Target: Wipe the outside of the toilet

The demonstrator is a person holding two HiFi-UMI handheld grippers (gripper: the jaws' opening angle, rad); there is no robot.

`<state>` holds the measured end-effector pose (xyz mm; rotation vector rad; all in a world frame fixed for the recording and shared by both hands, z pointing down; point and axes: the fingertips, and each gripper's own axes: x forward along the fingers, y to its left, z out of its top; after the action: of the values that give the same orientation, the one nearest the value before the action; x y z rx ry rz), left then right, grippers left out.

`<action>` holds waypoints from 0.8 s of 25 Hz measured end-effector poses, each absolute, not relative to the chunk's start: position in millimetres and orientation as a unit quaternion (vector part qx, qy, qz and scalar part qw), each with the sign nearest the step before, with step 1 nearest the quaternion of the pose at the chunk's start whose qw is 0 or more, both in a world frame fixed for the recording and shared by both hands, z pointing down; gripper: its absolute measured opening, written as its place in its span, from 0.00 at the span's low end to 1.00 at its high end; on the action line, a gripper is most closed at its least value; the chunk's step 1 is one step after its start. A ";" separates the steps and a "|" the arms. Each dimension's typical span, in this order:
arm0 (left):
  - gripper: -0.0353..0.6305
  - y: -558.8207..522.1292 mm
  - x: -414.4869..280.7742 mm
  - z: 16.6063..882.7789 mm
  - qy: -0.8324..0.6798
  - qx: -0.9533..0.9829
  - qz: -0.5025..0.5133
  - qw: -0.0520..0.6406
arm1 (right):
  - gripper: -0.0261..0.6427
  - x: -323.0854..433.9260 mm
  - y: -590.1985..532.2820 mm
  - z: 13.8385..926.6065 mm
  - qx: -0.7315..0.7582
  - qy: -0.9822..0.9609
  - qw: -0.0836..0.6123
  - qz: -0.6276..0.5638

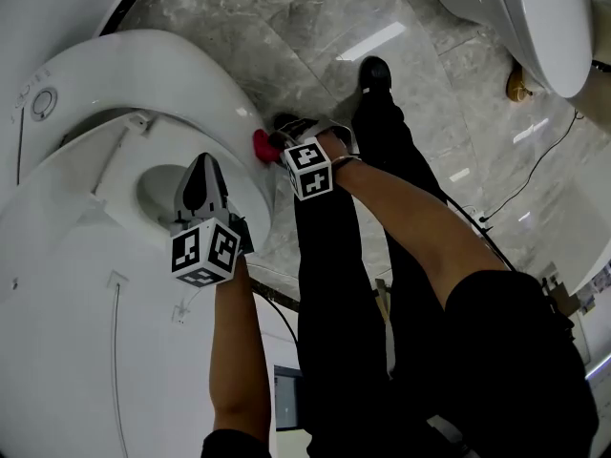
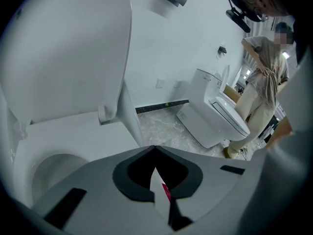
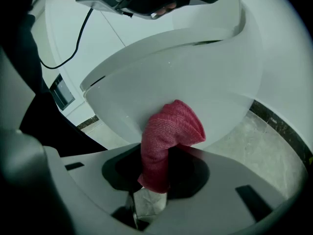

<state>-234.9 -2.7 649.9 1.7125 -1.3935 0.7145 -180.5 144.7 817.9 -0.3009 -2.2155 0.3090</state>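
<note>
**Cloth on the bowl's outer front, right gripper working**

Right gripper (image 3: 152, 182) clamped tight on a red cloth (image 3: 166, 133); the free end bulges out and presses against the outside of the toilet (image 3: 195, 77), just under the front rim; head view shows the same contact point on the bowl's front curve.

Left gripper (image 2: 155, 155): jaws together with only a sliver between them, nothing held; it hangs over the open bowl, lid up behind it.

Handling, my read: cloth is knit, soft, light, folds easily; the short grip near its base looks right, since a longer tail would flop; glazed bowl is hard and slick, so the cloth should slide freely but needs steady pressure to follow the curve.

In the way: the person's own legs (image 1: 382, 160) stand just beside the bowl and crowd the right arm's sweep; cable (image 1: 525, 184) trails on the marble floor (image 1: 315, 27); second toilet (image 2: 215, 119) and another person (image 2: 264, 77) well apart, no conflict; underside of the bowl not visible from here.
</note>
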 end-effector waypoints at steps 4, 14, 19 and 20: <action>0.07 -1.4 -235.4 650.5 -0.546 0.682 0.281 0.397 | 0.25 -179.7 172.3 821.0 -0.115 -0.882 0.433 0.148; 0.07 0.3 -226.5 653.9 -0.545 0.682 0.280 0.399 | 0.25 -178.7 215.5 822.2 -0.148 -0.875 0.431 0.165; 0.07 -3.4 -224.8 656.3 -0.550 0.673 0.283 0.404 | 0.25 -176.3 256.5 808.0 -0.224 -0.866 0.407 0.185; 0.07 -4.7 -224.4 656.6 -0.552 0.672 0.284 0.405 | 0.25 -173.3 267.1 802.1 -0.251 -0.859 0.402 0.192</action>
<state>-224.4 -4.7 656.6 1.6952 -1.3935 0.7167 -173.3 267.1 802.1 -0.6355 -2.1714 0.4850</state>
